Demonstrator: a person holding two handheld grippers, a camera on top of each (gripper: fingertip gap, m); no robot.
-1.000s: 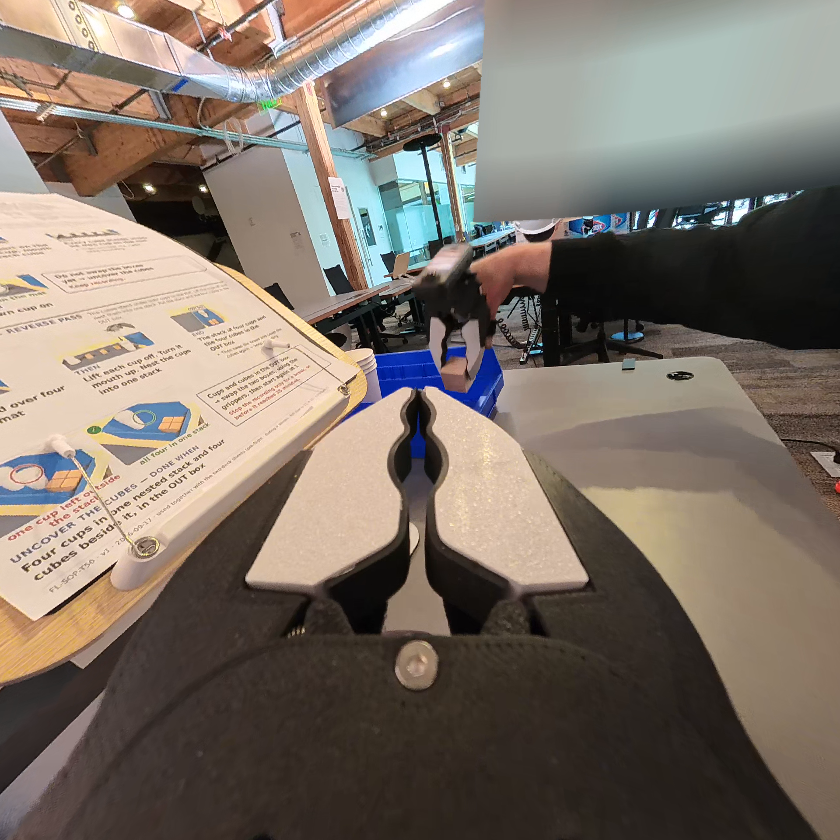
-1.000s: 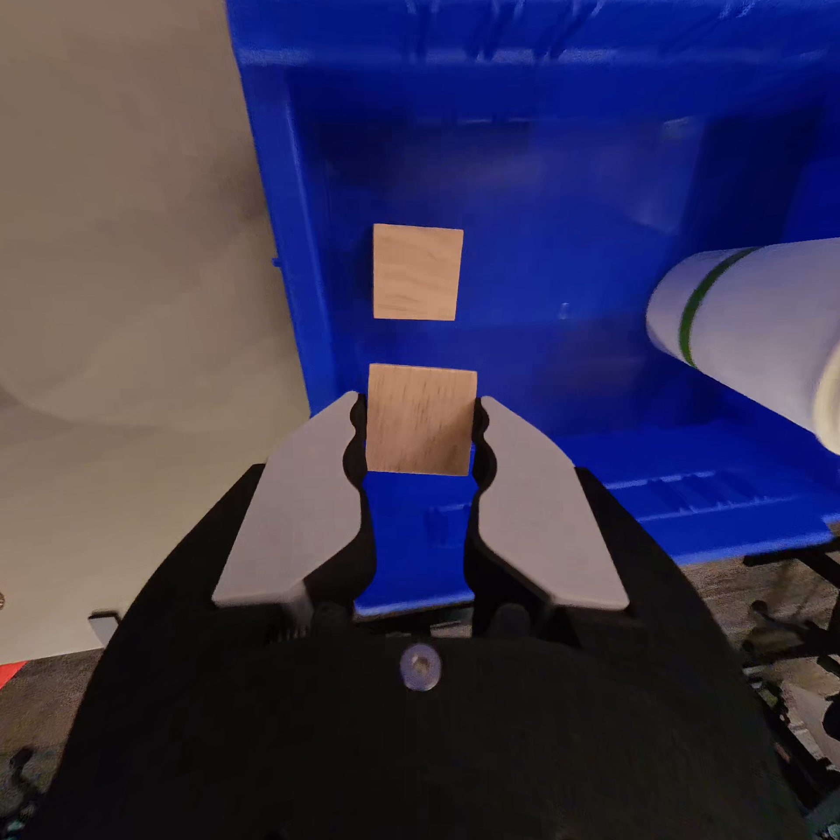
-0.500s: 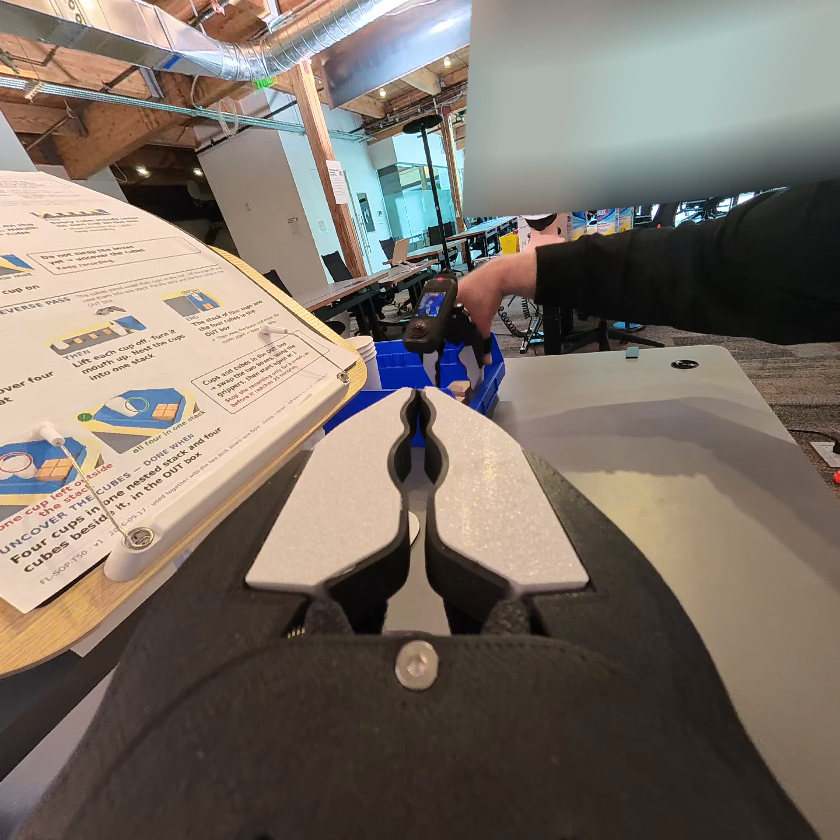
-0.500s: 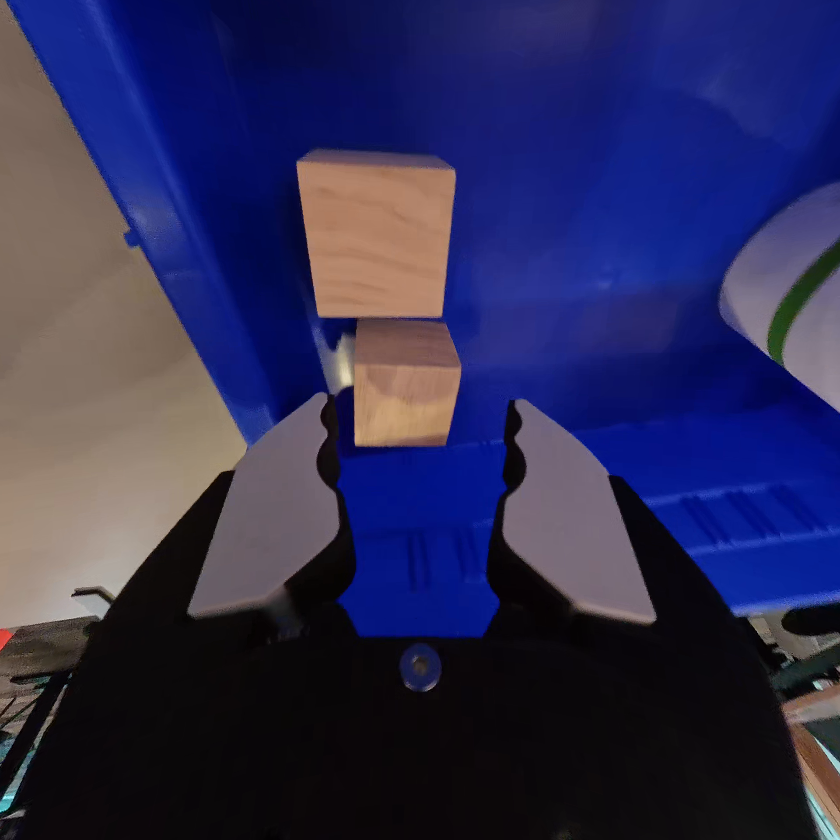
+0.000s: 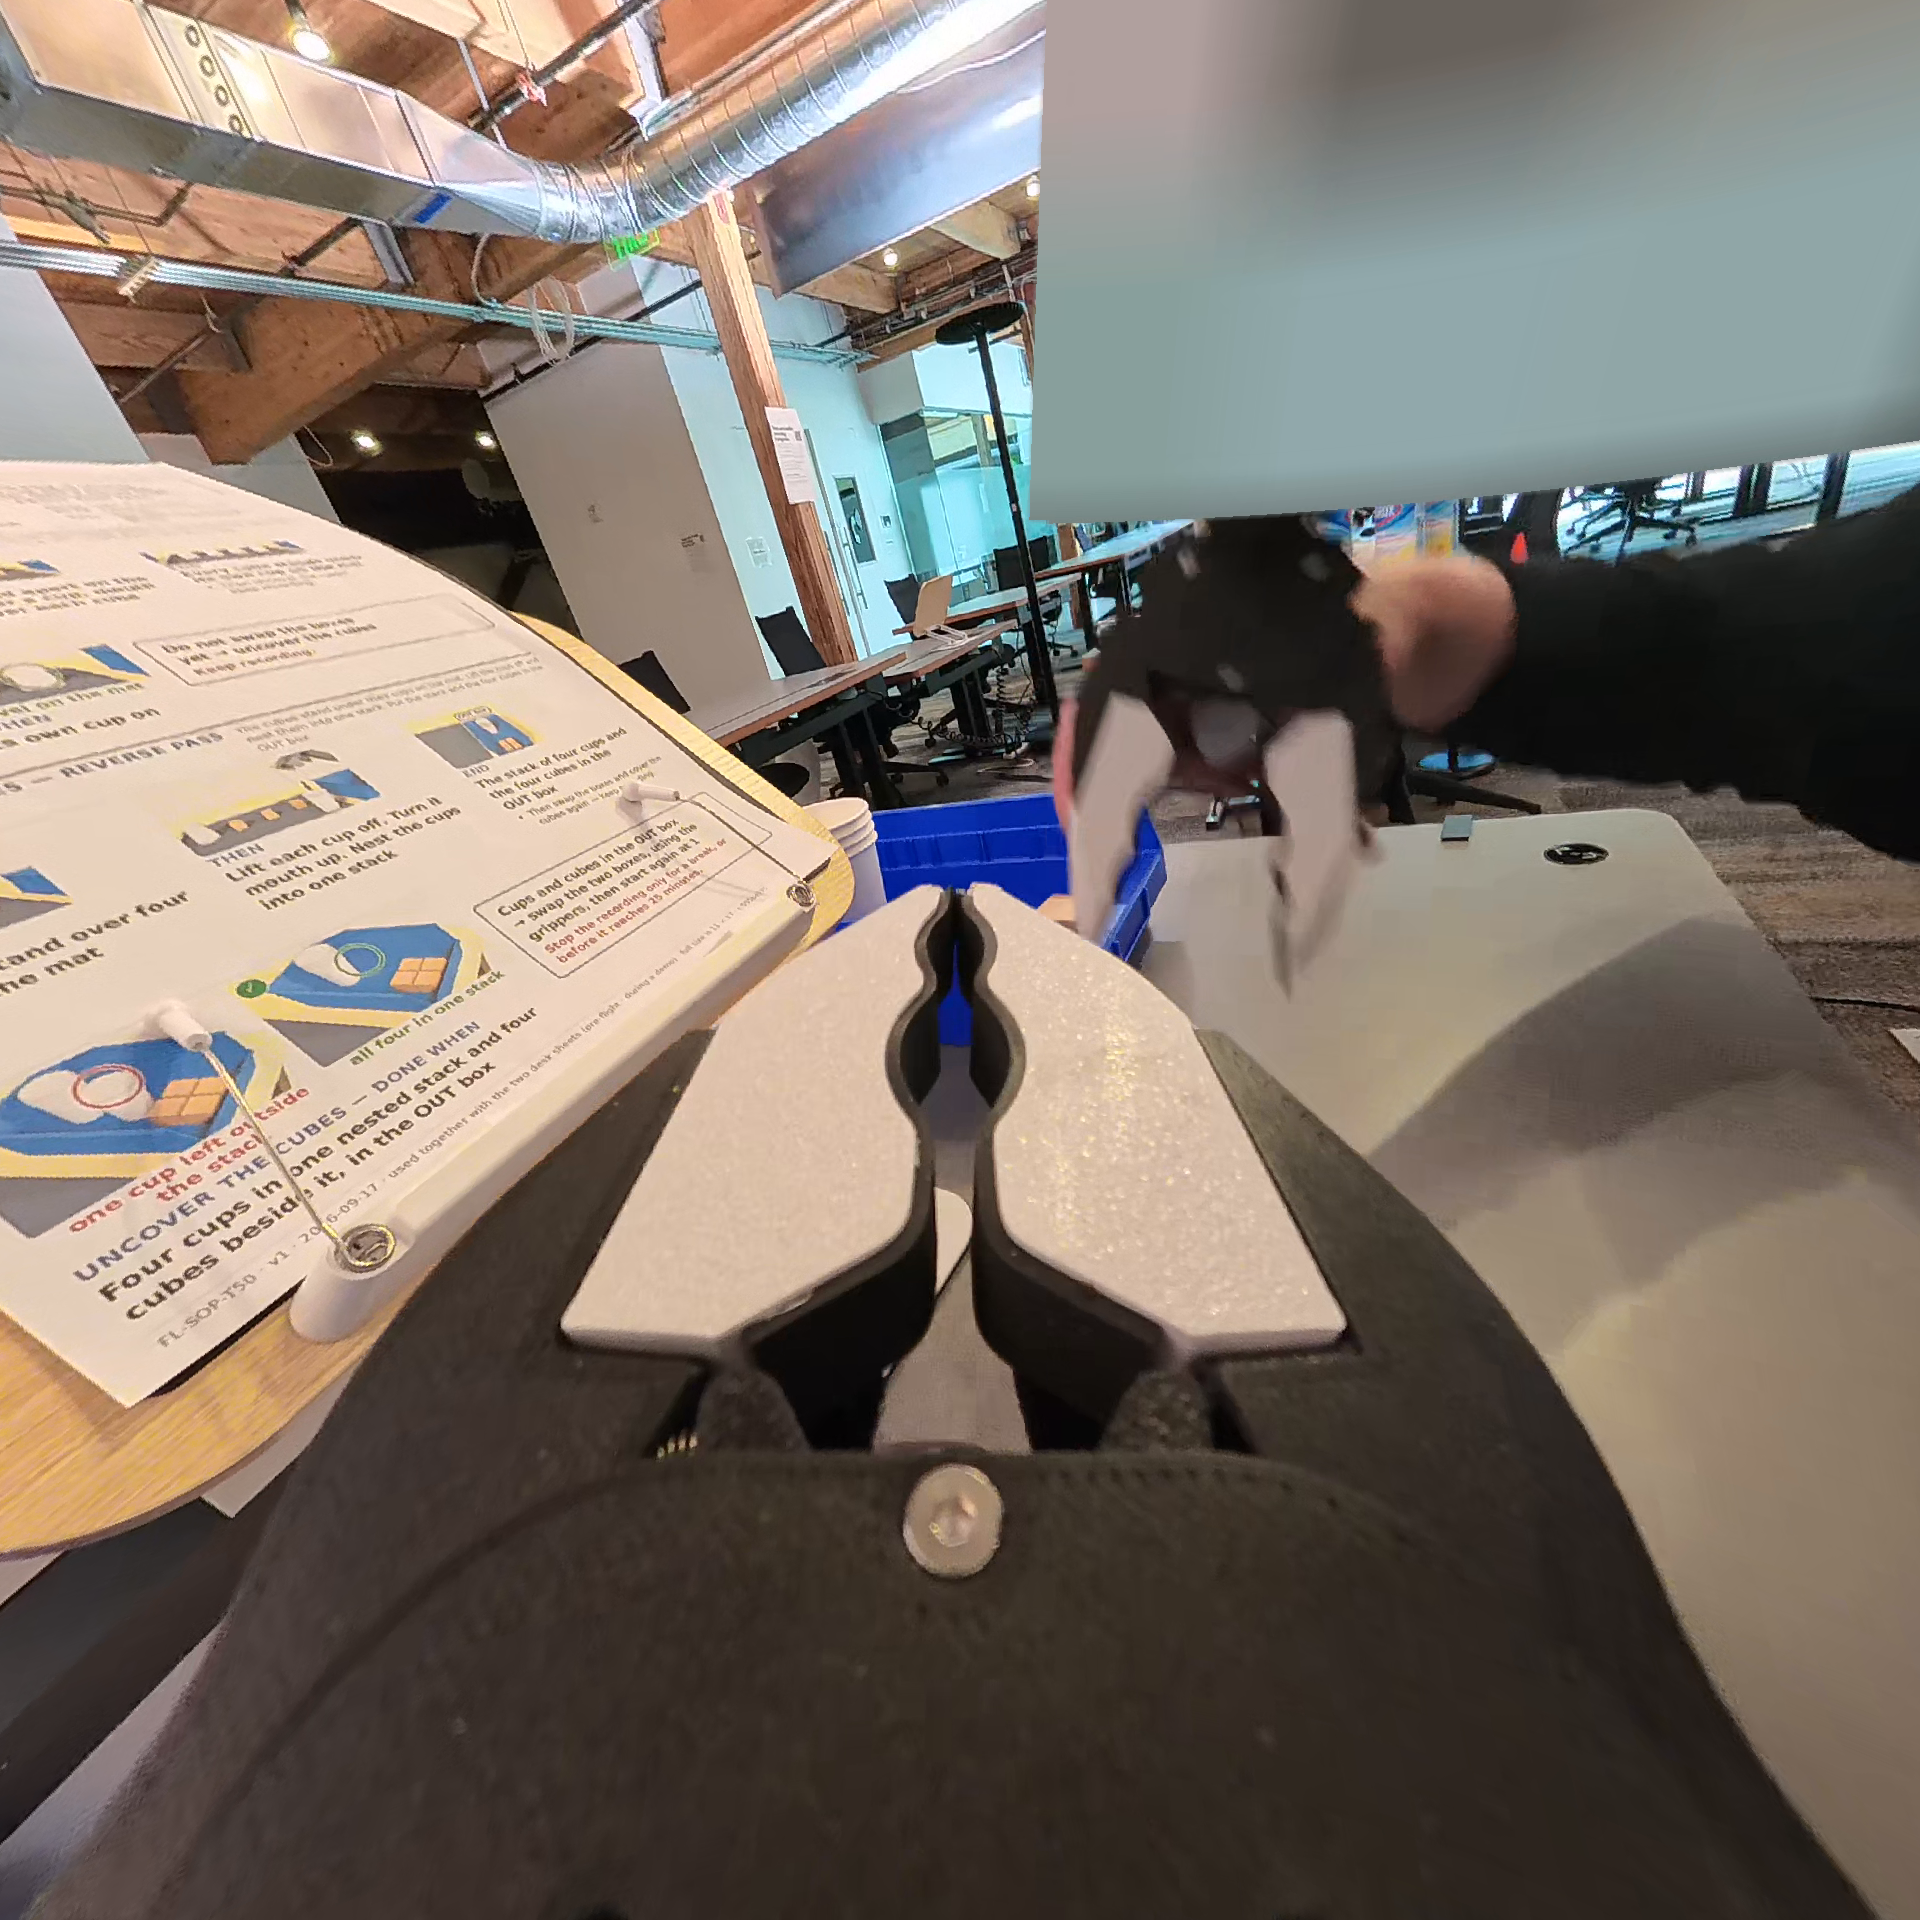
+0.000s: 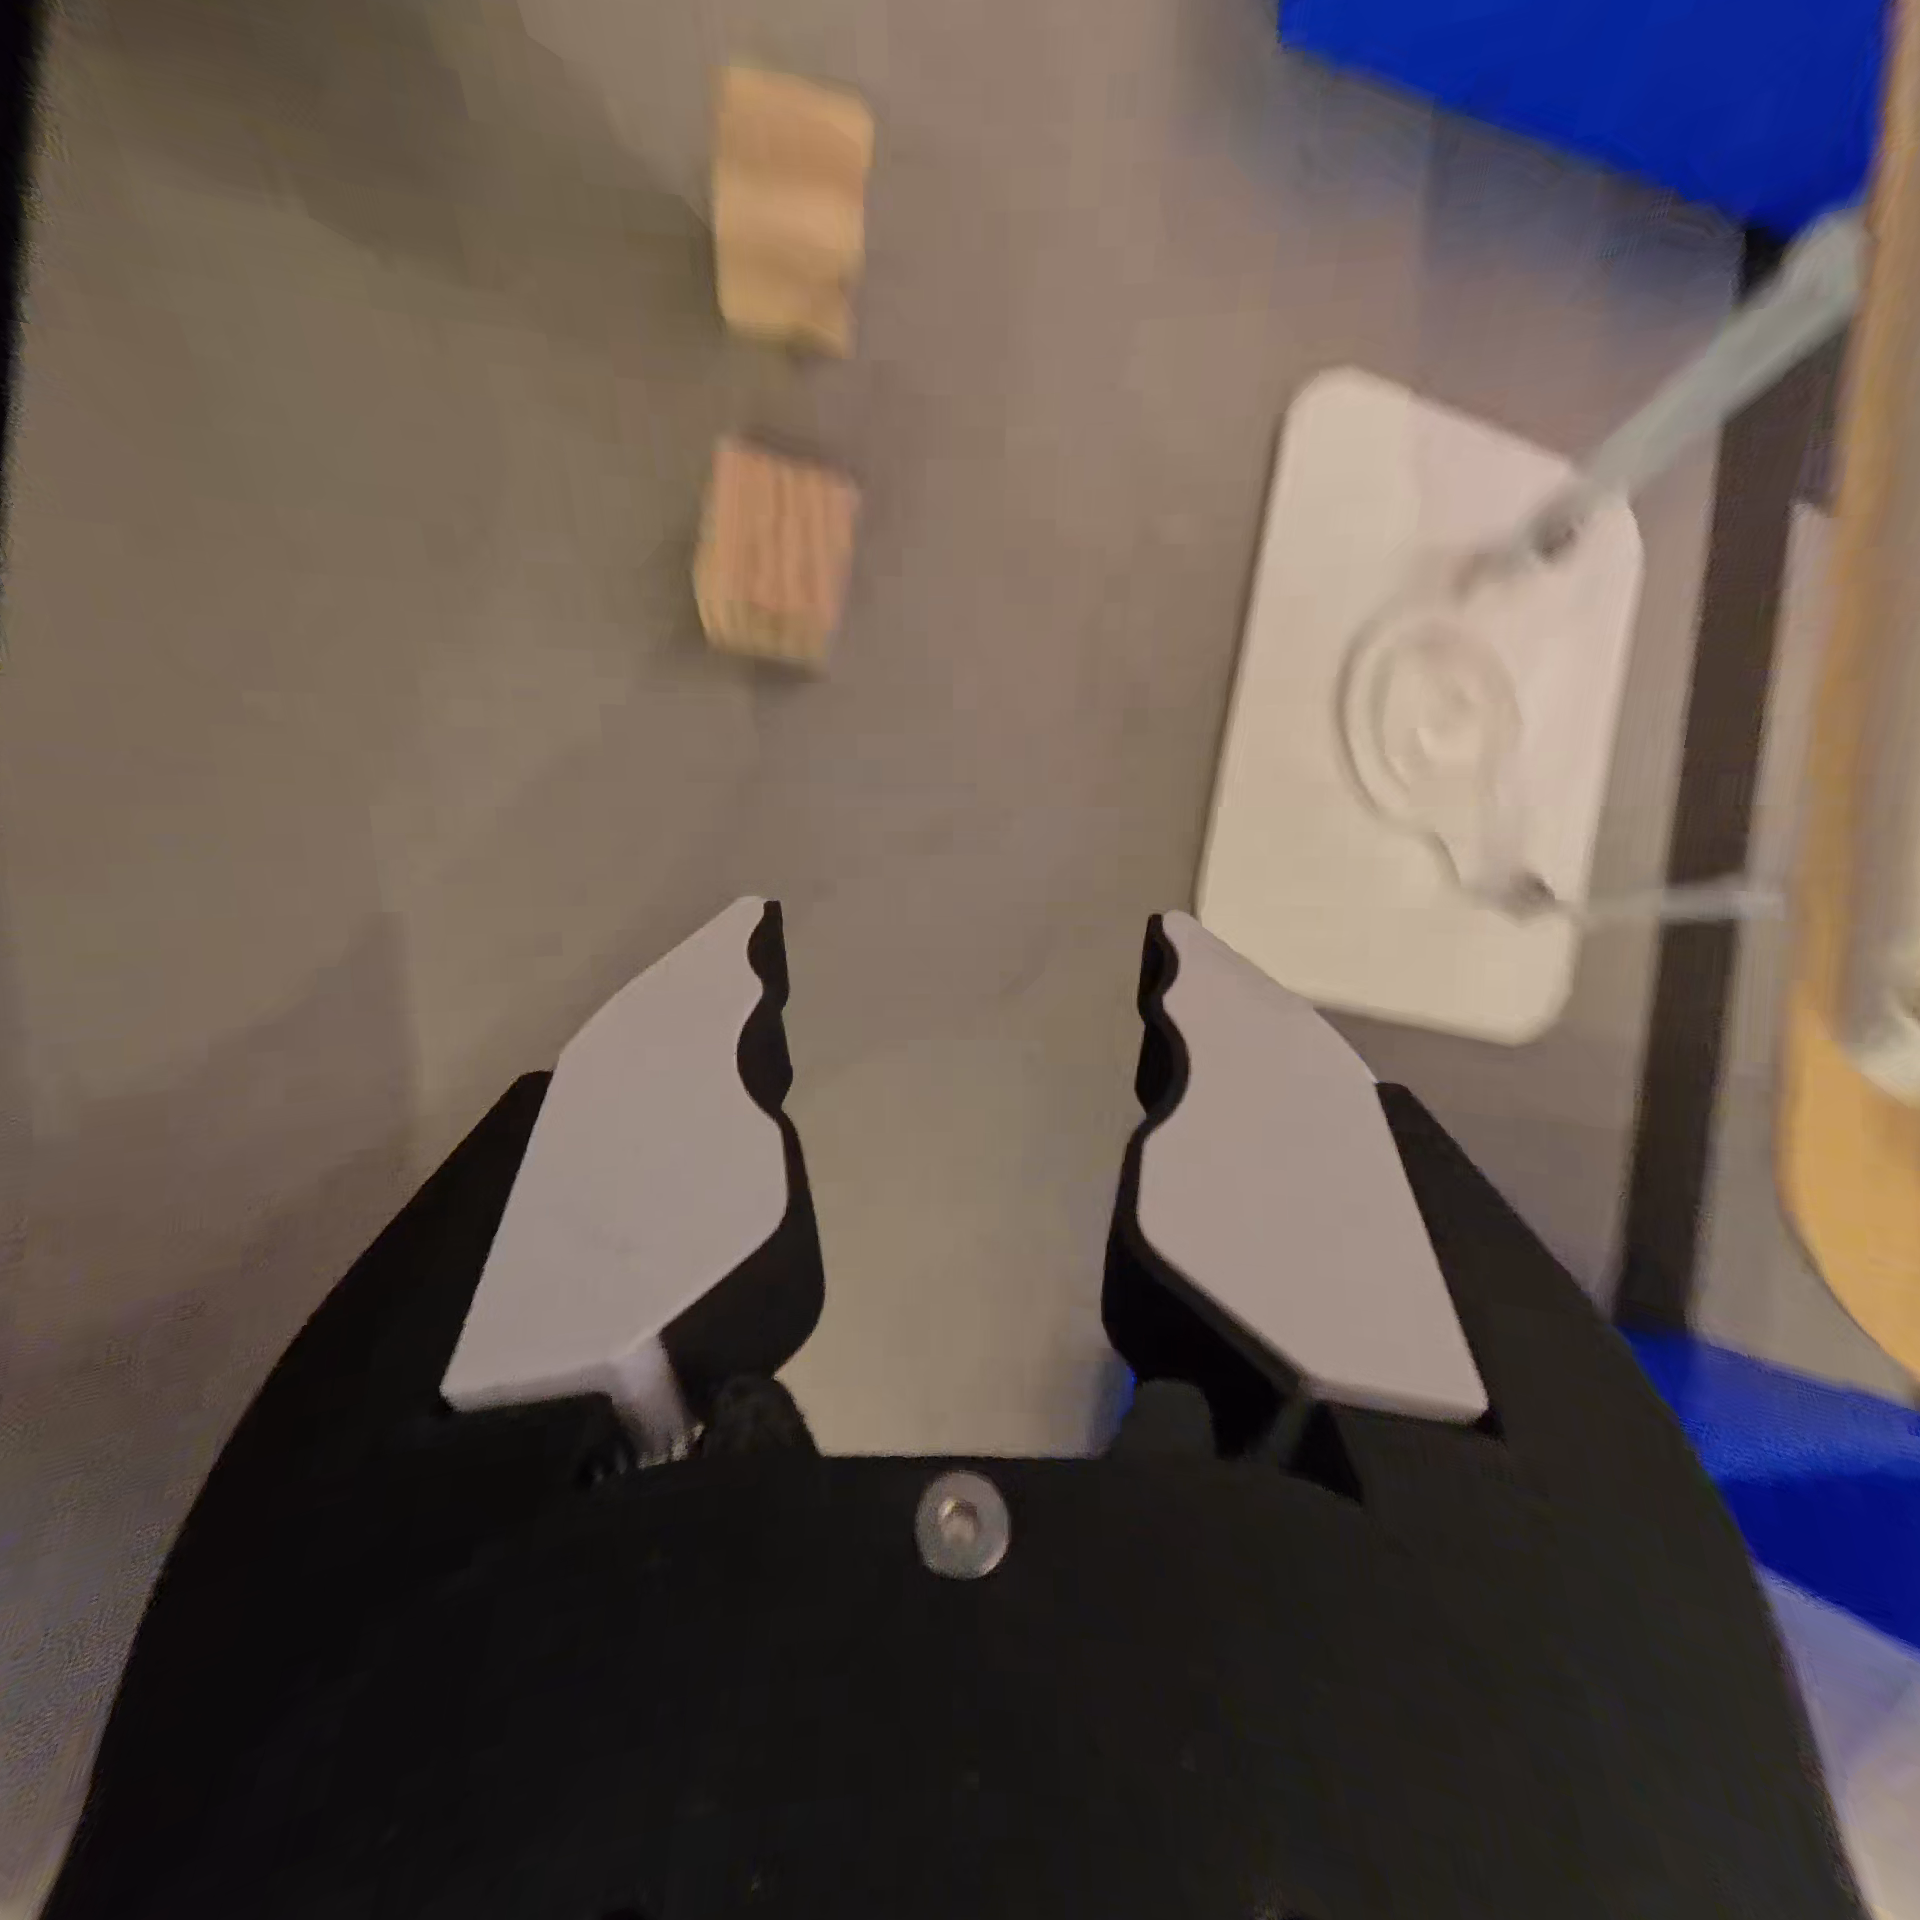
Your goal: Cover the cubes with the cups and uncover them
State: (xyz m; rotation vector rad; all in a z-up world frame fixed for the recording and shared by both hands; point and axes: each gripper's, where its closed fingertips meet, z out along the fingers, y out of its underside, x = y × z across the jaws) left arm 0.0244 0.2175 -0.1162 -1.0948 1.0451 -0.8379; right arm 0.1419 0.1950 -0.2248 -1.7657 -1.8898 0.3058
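Grey table: two wooden cubes, white plate, blue bin.

two wooden cubes – blurred, apart, on grey tabletop

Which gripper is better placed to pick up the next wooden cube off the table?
Right. The right gripper is open, pointing down at two cubes on the grey table. The left gripper is shut, farther back.

An open office — exposed timber beams and silver ducts overhead, a wooden post, white walls, rows of desks and chairs — with recessed ceiling lights.
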